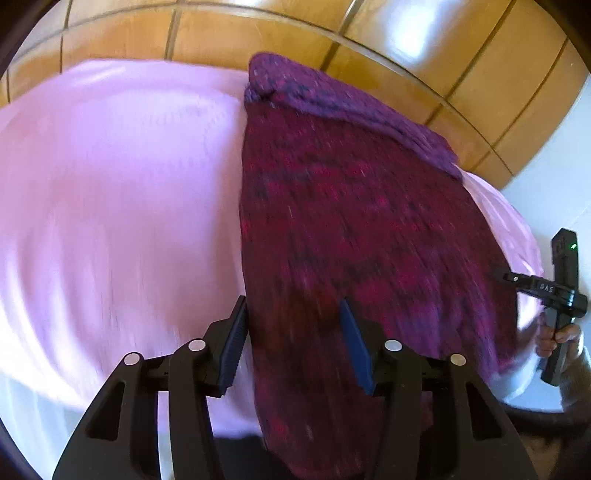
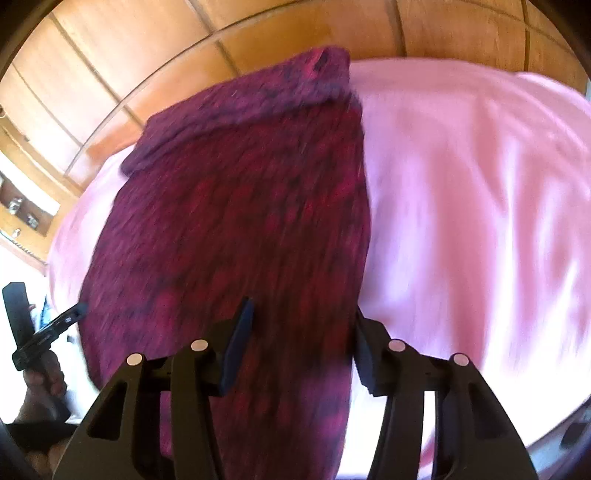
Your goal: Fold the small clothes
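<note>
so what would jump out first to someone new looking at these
A dark red and purple knitted garment lies lengthwise on a pink sheet, its far end folded over. The left gripper and right gripper each straddle a near corner of it. Wooden panelling stands behind.

Faint mirrored letters on the right gripper — blurred, unreadable, nothing else lettered

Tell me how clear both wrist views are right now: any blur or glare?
Left wrist view: knit garment and pink sheet smeared by motion blur, glare on the wood panels. Right wrist view: the same smear on the garment, the sheet washed out at right; both views bend straight lines.
</note>
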Demonstrator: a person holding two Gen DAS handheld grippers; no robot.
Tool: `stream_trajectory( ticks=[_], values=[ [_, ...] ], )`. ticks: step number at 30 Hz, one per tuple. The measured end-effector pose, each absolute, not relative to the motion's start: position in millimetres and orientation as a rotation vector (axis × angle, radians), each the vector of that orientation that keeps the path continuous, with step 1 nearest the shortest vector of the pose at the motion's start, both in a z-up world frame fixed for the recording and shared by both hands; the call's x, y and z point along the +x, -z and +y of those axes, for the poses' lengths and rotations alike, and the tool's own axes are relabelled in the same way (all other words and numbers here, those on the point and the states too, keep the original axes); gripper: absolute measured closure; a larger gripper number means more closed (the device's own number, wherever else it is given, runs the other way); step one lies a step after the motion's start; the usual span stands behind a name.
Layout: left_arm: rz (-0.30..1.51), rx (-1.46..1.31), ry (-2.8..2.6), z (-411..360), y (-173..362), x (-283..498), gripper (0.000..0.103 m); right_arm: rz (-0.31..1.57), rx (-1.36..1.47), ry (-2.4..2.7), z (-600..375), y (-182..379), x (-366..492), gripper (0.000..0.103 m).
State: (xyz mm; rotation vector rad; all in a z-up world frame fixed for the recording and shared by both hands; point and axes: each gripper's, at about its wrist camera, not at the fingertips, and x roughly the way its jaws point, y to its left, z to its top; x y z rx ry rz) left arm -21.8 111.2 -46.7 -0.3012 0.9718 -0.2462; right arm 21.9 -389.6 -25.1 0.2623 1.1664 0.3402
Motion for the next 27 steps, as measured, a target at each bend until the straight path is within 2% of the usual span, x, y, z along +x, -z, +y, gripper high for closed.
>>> stream_trajectory(
  ticks=[2, 4, 7, 10, 16, 27],
  values=[
    [1.002, -0.311, 0.273, 109.6, 50.1, -32.9, 0.065, 1.202, 0.295, -0.369, -390.3, 24.9, 5.3, 0.059],
    [1.019, -0.311, 0.293, 109.1, 51.6, -36.8, 0.081, 1.238, 0.323, -0.397, -389.5, 26.5, -4.5, 0.066],
    [0.996, -0.37, 0.335, 116.6, 41.3, -36.4, 0.087, 1.267, 0.343, -0.45, -384.6, 23.8, -13.0, 0.078],
    [0.928, -0.443, 0.386, 127.2, 19.9, -26.9, 0.088, 1.212, 0.383, -0.487, -386.5, 5.8, -5.3, 0.083],
    [0.813, -0.574, 0.434, 138.0, -10.3, 20.3, 0.088, 1.041, 0.457, -0.505, -382.2, -30.8, 43.0, 0.084],
    [0.907, -0.672, 0.349, 134.4, 13.3, 150.4, 0.089, 1.119, 0.546, -0.309, -388.0, 10.3, 141.4, 0.085]
  ],
)
